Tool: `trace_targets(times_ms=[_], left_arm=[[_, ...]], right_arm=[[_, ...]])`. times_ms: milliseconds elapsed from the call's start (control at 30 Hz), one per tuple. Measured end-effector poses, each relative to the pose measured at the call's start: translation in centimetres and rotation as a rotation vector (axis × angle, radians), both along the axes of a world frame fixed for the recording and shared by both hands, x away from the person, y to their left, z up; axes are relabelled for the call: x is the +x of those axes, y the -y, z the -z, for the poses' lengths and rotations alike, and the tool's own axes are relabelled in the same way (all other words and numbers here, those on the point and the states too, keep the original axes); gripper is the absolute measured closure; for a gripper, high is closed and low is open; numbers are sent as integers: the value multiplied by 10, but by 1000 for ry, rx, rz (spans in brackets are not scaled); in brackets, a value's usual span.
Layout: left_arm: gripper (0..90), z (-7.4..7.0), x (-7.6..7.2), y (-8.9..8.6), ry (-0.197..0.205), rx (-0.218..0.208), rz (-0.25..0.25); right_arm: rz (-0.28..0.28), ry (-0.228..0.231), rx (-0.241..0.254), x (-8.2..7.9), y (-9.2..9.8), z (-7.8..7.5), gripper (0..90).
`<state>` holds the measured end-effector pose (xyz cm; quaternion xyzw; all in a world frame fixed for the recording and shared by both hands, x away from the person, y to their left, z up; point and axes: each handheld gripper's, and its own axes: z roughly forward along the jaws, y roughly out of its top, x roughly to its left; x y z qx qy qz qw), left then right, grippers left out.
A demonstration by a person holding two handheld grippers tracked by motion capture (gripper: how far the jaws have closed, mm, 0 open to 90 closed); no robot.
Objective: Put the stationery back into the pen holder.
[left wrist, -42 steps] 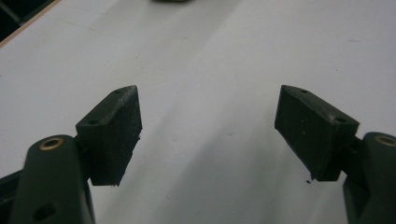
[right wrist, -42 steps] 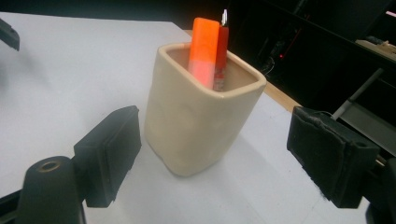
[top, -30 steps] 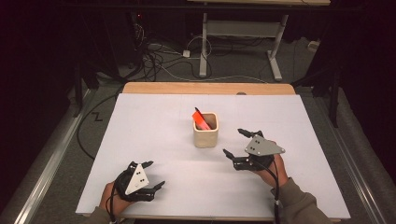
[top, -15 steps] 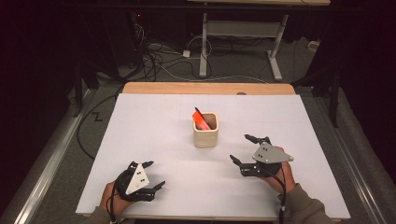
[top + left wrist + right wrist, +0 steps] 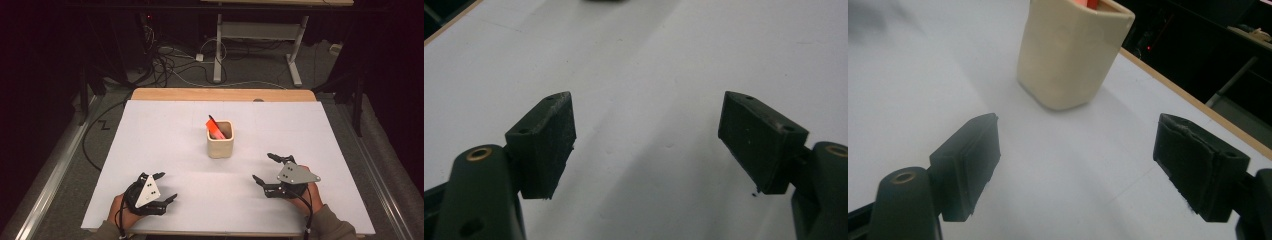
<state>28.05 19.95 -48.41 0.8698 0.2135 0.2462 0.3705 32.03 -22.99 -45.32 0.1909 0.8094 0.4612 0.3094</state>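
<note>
I hold my left gripper low at the near left of the white table, jaws wide apart and empty. My right gripper sits at the near right, also wide open and empty, facing a cream cup mid-table with an orange pen standing inside

High view looks down across the table; both gripper views skim it closely, the right facing the cup.
</note>
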Motion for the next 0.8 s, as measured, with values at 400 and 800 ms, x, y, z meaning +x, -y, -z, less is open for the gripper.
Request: trace_targets(times_ms=[400, 800], left_arm=[[223, -2, 2, -1, 15, -4, -10], [223, -2, 2, 1, 16, 1, -11]], right_arm=[[13, -14, -31, -17, 19, 14, 191], [26, -25, 6, -36, 41, 20, 188]])
